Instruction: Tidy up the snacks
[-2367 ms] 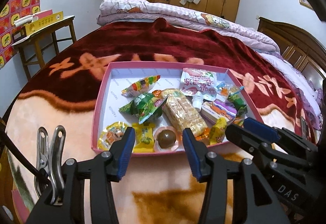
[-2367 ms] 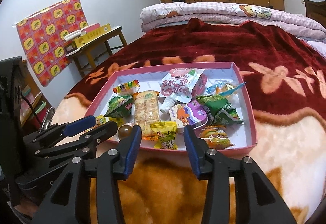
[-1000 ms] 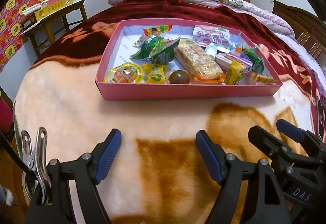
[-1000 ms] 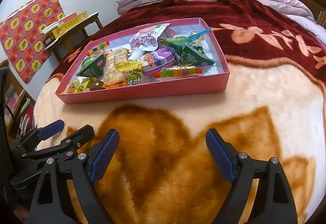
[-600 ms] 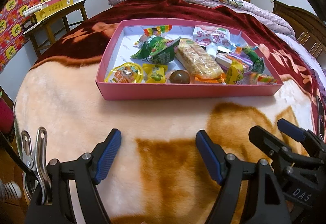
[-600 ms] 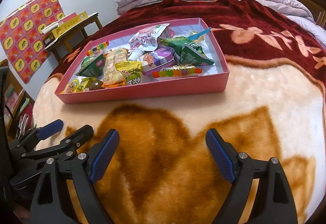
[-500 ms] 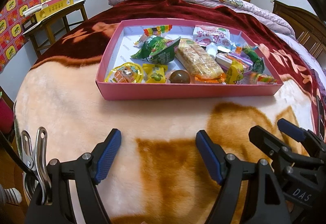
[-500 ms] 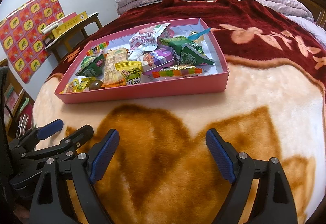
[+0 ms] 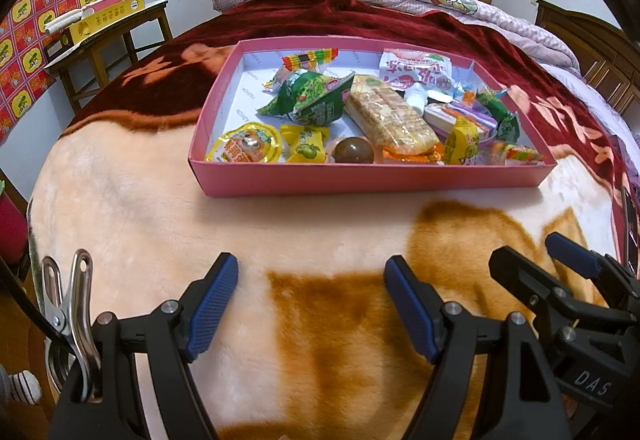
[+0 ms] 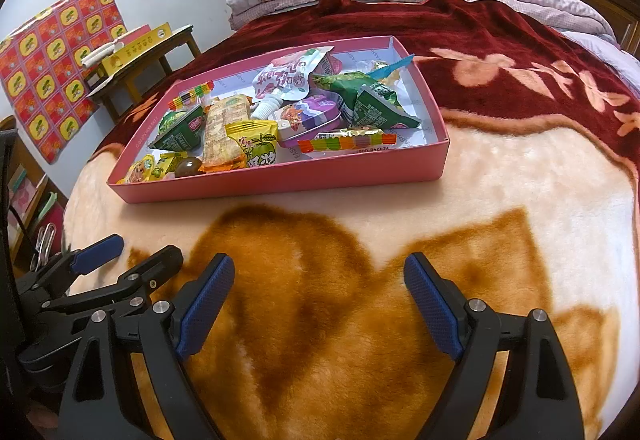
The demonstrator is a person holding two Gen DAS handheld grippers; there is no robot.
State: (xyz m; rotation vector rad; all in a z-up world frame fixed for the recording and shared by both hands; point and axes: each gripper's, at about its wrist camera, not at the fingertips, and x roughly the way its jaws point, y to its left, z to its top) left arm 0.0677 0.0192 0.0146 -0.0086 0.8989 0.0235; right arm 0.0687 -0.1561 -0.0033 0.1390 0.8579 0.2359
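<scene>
Left wrist view shows my left gripper (image 9: 310,300) wide open and empty over the blanket (image 9: 320,240), well short of the pink tray (image 9: 360,181). My right gripper (image 10: 318,300) gapes just as wide, holding nothing. Snacks (image 9: 384,115) lie heaped inside the tray: crackers, green packets (image 10: 364,99), a brown ball (image 9: 354,151).

Pink tray (image 9: 372,181) with white interior; plush blanket (image 10: 500,175) in cream with orange-brown patches and dark red with peach leaf motifs; green, yellow and rainbow-striped snack wrappers (image 9: 308,101); blue-padded black grippers; red wall hanging (image 10: 52,59) with yellow squares.
</scene>
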